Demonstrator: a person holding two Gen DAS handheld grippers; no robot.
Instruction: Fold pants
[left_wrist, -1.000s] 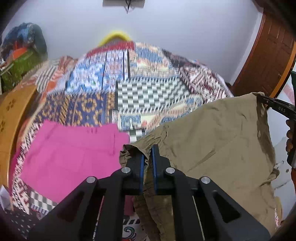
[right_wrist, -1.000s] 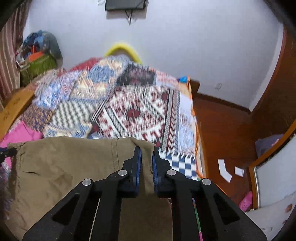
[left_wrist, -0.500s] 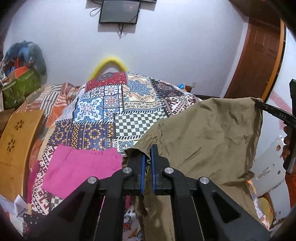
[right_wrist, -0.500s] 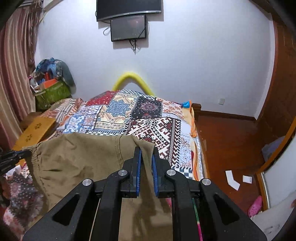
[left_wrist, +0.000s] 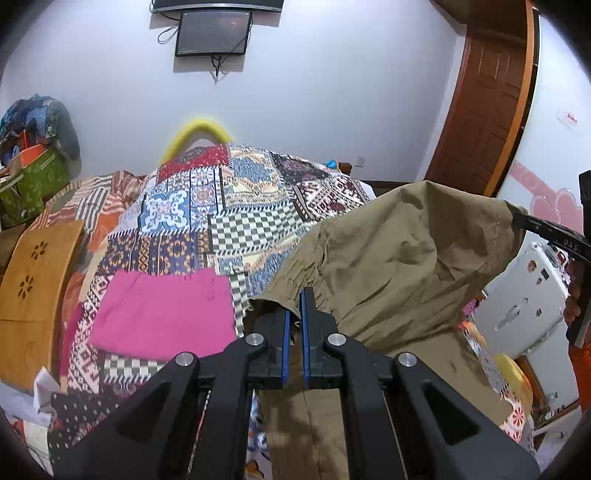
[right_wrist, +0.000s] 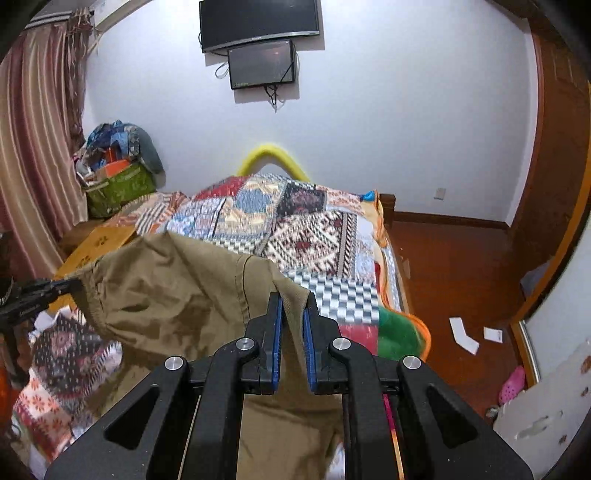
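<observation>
Khaki pants (left_wrist: 399, 266) hang in the air between my two grippers, held by the waistband above the bed. My left gripper (left_wrist: 294, 306) is shut on the gathered left end of the waistband. My right gripper (right_wrist: 293, 314) is shut on the right end of the waistband; the khaki pants (right_wrist: 177, 295) stretch away to the left in its view. The right gripper's tip (left_wrist: 532, 223) shows at the far right of the left wrist view, and the left gripper's tip (right_wrist: 55, 288) at the left of the right wrist view. The legs hang down out of sight.
A patchwork bedspread (left_wrist: 229, 221) covers the bed (right_wrist: 306, 236). Folded pink pants (left_wrist: 162, 314) lie on it at the left. A wooden board (left_wrist: 33, 280) stands left of the bed. A bag of clothes (right_wrist: 118, 177) is in the corner. Wood floor (right_wrist: 454, 280) lies right.
Both grippers have risen with the khaki pants, lifting the waistband higher off the bed. The wall screens have come into view. The grip is unchanged.
</observation>
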